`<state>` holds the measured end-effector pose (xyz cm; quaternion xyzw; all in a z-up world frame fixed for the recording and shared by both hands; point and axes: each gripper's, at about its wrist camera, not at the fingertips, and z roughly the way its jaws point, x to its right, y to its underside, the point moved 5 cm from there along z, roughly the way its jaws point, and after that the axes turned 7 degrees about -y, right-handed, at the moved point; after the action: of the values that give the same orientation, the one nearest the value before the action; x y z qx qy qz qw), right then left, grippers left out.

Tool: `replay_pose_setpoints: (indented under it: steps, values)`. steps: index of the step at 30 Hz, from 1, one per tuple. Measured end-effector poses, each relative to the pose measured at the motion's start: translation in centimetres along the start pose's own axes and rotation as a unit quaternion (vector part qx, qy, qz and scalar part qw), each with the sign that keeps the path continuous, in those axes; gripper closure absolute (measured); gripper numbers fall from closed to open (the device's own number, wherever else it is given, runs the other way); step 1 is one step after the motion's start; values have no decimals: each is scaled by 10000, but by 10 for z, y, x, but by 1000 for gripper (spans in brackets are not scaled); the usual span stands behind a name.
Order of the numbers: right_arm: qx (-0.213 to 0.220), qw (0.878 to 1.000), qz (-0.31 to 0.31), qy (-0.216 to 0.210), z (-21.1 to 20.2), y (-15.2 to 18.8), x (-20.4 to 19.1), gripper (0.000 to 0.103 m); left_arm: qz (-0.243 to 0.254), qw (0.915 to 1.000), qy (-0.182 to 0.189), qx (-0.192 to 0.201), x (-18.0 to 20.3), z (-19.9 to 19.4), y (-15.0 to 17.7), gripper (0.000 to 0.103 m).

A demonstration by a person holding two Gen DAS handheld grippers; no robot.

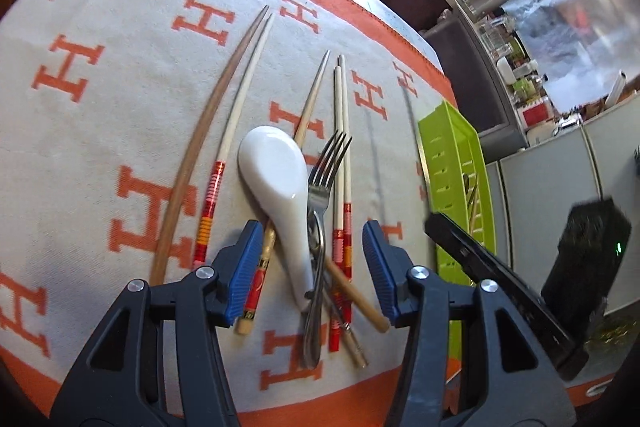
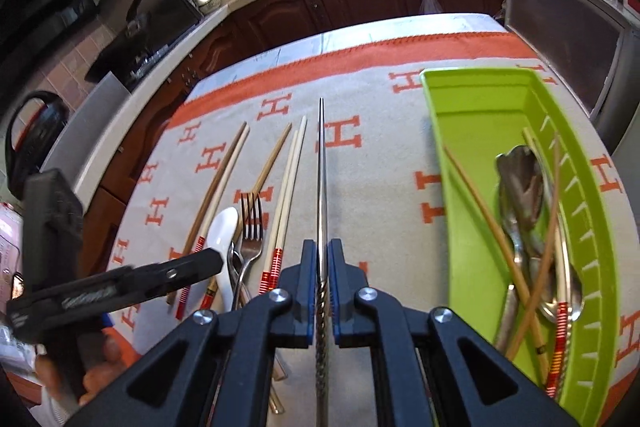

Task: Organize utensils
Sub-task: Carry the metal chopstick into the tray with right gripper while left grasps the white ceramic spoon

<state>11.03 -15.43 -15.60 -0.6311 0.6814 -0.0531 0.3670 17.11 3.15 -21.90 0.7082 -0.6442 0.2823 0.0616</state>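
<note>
Right gripper [image 2: 321, 269] clamped on a metal chopstick [image 2: 321, 163], which juts straight ahead from between the blue pads, above the orange-lettered cloth [image 2: 372, 163]. Green tray [image 2: 480, 95] just to the right, already holding spoons and chopsticks. Left gripper [image 1: 308, 259] half open, poised over the loose pile: white spoon [image 1: 276, 171], fork [image 1: 326, 167] and crossed chopsticks lying between the spread pads, not gripped.

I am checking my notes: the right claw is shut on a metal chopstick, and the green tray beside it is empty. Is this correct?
Not quite. The right claw is shut on the metal chopstick, but the green tray is not empty: the right wrist view shows spoons and chopsticks in it.
</note>
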Motion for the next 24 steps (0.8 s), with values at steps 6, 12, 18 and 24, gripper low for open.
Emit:
replay_pose_setpoints:
  steps: [6, 12, 18, 24]
  values:
    - [400, 9989, 207, -159, -34, -11, 11, 98, -430, 9989, 37, -184, -3, 19, -14, 58]
    - [629, 9975, 288, -124, -52, -14, 22, 98, -549, 9983, -161, -147, 5, 32, -26, 61]
    - [735, 9965, 394, 15, -63, -10, 37, 98, -530, 9961, -705, -70, 7, 35, -30, 79]
    - [841, 9949, 490, 254, -75, -5, 54, 98, -526, 9938, -972, 107, 10, 31, -28, 81]
